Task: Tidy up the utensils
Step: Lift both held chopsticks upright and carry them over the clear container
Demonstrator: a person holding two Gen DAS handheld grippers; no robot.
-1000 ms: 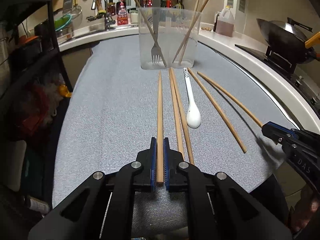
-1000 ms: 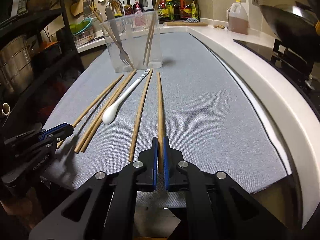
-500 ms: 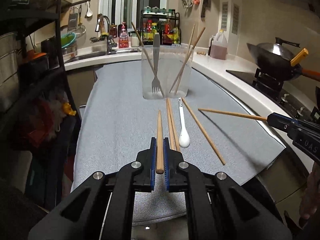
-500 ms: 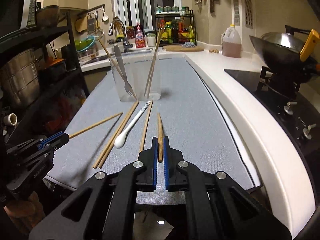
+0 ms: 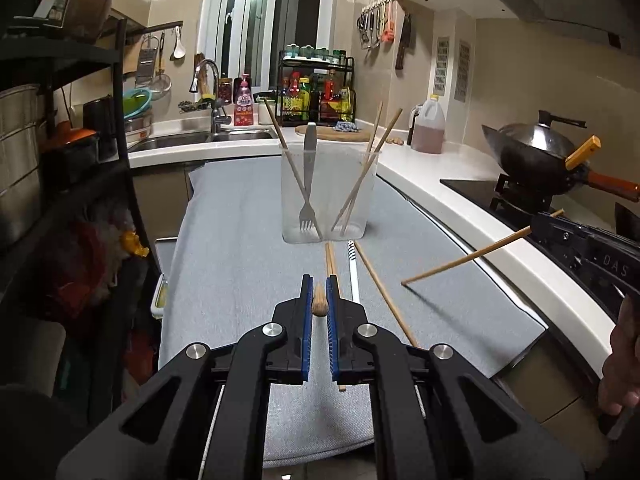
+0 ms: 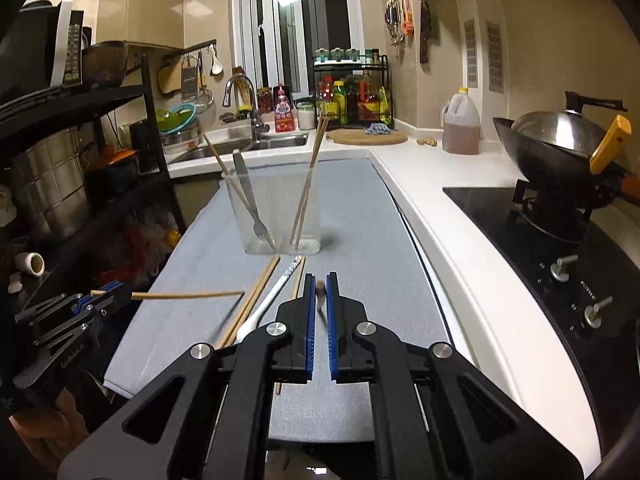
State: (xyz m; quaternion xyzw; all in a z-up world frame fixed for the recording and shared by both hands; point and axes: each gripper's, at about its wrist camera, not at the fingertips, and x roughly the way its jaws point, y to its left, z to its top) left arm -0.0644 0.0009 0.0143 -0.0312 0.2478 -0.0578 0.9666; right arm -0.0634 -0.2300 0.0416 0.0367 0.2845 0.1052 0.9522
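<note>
A clear plastic cup (image 5: pixel 328 196) (image 6: pixel 276 212) stands on the grey mat and holds a fork (image 5: pixel 307 184) and three wooden chopsticks. My left gripper (image 5: pixel 319 300) is shut on a chopstick (image 5: pixel 319 302), seen end-on, lifted above the mat; it also shows in the right wrist view (image 6: pixel 188 295). My right gripper (image 6: pixel 320 296) is shut on another chopstick (image 6: pixel 320 292), which shows in the left wrist view (image 5: pixel 464 258), held up and tilted. Two chopsticks (image 6: pixel 256 296), a white spoon (image 6: pixel 268 304) and one more chopstick (image 5: pixel 384 296) lie on the mat before the cup.
The grey mat (image 5: pixel 240 248) covers a narrow table. A black shelf rack (image 5: pixel 80 160) stands at the left. A white counter (image 6: pixel 440 208) with a stove and a wok (image 6: pixel 560 148) runs along the right. A sink (image 5: pixel 200 140) is behind.
Both grippers have risen from the mat, each lifting its chopstick, and both have pulled back from the cup.
</note>
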